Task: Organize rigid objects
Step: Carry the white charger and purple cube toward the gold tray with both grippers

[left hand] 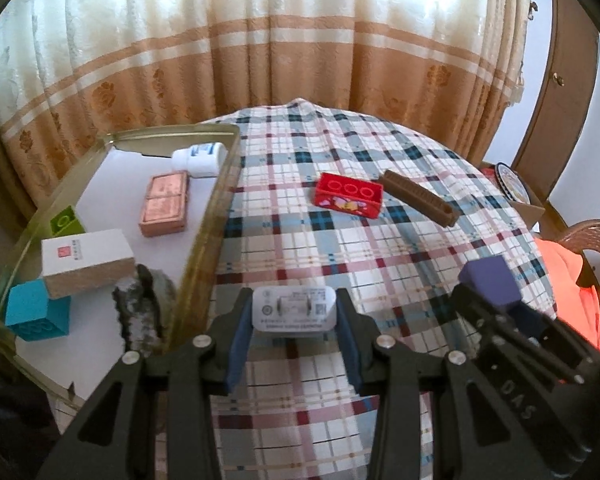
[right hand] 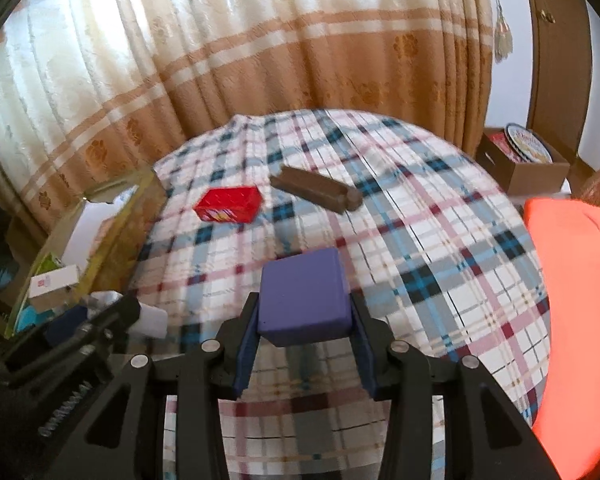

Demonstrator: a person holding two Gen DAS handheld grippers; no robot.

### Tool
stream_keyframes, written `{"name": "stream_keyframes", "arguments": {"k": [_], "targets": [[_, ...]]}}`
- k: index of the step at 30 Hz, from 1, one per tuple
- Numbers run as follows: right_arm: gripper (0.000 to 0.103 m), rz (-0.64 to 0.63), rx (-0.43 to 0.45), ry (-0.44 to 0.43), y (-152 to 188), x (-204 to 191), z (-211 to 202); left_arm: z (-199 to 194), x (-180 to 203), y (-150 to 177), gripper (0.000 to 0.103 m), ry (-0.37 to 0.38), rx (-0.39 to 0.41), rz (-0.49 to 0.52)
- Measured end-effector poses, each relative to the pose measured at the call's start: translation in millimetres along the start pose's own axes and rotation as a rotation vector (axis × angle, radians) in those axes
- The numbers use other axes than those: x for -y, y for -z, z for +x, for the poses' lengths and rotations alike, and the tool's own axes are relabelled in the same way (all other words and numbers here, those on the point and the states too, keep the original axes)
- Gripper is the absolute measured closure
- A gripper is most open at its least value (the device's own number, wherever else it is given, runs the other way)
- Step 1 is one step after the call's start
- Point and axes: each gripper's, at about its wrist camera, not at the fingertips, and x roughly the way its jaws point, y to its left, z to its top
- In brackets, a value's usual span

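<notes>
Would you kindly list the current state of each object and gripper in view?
left gripper: shut on white charger
right gripper: shut on purple block
red brick: loose on the cloth
brown bar: loose on the cloth
tray: partly filled

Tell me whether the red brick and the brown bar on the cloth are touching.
Apart. The right wrist view shows checked cloth between the red brick and the brown bar; the left wrist view shows only a narrow gap.
</notes>
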Motion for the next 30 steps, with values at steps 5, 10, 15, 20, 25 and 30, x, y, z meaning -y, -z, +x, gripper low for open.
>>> {"name": "stream_keyframes", "arguments": {"k": [5, 10, 15, 20, 25, 30], "targets": [[0.058, -0.030, 0.026, -0.027, -6, -16, -11, -8, -5, -4, 0.063, 0.002, 0.030, 0.009], [0.058, -0.053, 0.040, -0.048, -9, -30, -17, -15, -11, -7, 0.063, 0.002, 0.045, 0.007], [0.058, -0.075, 0.049, -0.064, -12, -42, -21, -17, -28, -10, 0.064, -0.019, 0.059, -0.021], [0.058, -0.095, 0.054, -0.091, -15, -58, -22, -20, -41, -11, 0.063, 0.007, 0.055, -0.046], [0.057, -0.094, 0.065, -0.098, -23, -66, -22, -24, -44, -13, 0.064, 0.026, 0.066, -0.052], [0.057, -0.093, 0.079, -0.101, -26, -67, -27, -29, -46, -16, 0.064, 0.049, 0.081, -0.061]]}}
